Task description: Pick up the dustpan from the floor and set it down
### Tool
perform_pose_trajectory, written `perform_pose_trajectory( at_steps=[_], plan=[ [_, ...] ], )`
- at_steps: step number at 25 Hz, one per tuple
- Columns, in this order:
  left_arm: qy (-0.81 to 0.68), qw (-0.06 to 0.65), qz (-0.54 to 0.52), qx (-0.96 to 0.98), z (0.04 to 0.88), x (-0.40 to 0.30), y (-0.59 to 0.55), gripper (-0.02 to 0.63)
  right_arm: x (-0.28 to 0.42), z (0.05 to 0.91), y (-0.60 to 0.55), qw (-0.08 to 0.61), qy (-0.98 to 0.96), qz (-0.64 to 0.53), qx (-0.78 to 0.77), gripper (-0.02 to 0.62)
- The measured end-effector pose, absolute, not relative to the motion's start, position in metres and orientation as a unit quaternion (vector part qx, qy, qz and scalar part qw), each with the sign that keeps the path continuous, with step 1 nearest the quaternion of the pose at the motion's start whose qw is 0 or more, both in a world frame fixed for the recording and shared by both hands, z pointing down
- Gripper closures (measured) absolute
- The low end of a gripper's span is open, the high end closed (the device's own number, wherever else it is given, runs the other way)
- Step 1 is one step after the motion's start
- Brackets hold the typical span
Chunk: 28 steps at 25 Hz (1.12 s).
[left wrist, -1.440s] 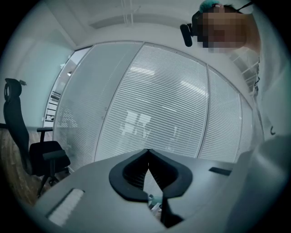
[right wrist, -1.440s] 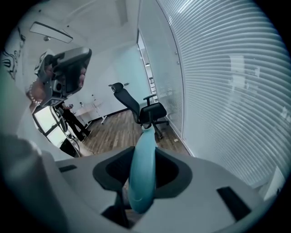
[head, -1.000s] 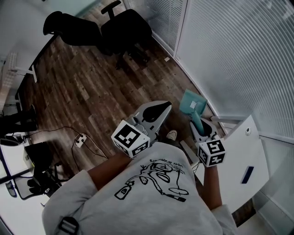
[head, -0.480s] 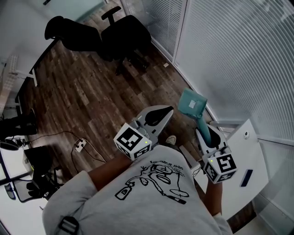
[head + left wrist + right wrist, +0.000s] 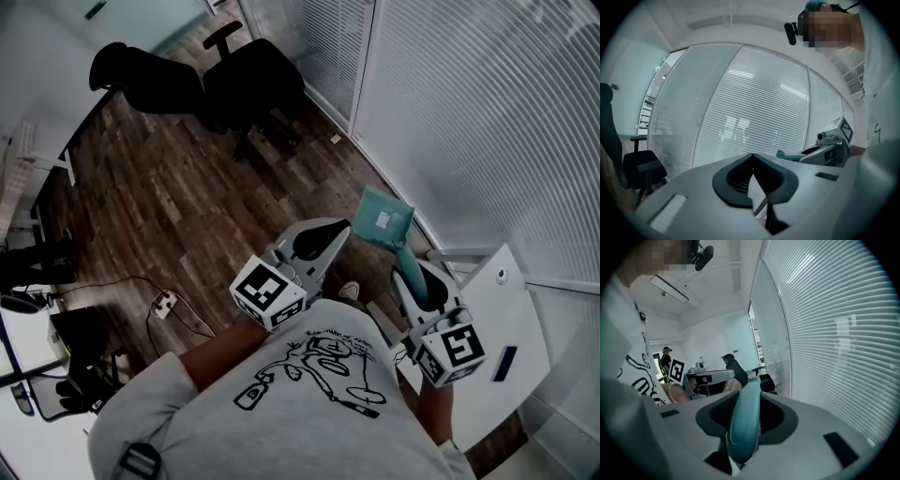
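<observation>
The teal dustpan (image 5: pixel 384 217) hangs above the wooden floor next to the blind-covered glass wall, pan end away from me. My right gripper (image 5: pixel 413 274) is shut on its handle (image 5: pixel 409 267). In the right gripper view the teal handle (image 5: pixel 744 423) runs out between both jaws, and the pan is hidden behind it. My left gripper (image 5: pixel 323 234) is held level to the left of the dustpan, apart from it. Its jaws meet at the tips with nothing between them (image 5: pixel 752 155). The right gripper (image 5: pixel 830 146) shows at the right of the left gripper view.
Two black office chairs (image 5: pixel 253 66) stand at the far end of the floor. A white cabinet top (image 5: pixel 497 319) is right beside my right hand. A power strip with cable (image 5: pixel 164 302) lies on the floor to the left, near desks. My shoe (image 5: pixel 350 292) is below.
My right gripper has risen with the dustpan, which has come up off the floor and looks nearer. The left gripper has stayed where it was.
</observation>
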<state>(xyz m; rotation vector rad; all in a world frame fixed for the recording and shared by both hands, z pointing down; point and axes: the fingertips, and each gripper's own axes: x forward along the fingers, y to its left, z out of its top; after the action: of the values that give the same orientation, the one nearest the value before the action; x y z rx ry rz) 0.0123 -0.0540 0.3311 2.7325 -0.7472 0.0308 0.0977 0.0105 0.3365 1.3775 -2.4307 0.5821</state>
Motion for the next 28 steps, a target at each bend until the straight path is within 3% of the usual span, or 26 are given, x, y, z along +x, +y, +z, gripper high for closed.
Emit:
perform_pose_trajectory(
  at_steps=[28],
  plan=[
    [-0.268, 0.166, 0.019, 0.949, 0.339, 0.001, -0.056, 0.604, 0.092, 0.37, -0.002, 0.155, -0.834, 0.218, 0.482, 0.485]
  ],
)
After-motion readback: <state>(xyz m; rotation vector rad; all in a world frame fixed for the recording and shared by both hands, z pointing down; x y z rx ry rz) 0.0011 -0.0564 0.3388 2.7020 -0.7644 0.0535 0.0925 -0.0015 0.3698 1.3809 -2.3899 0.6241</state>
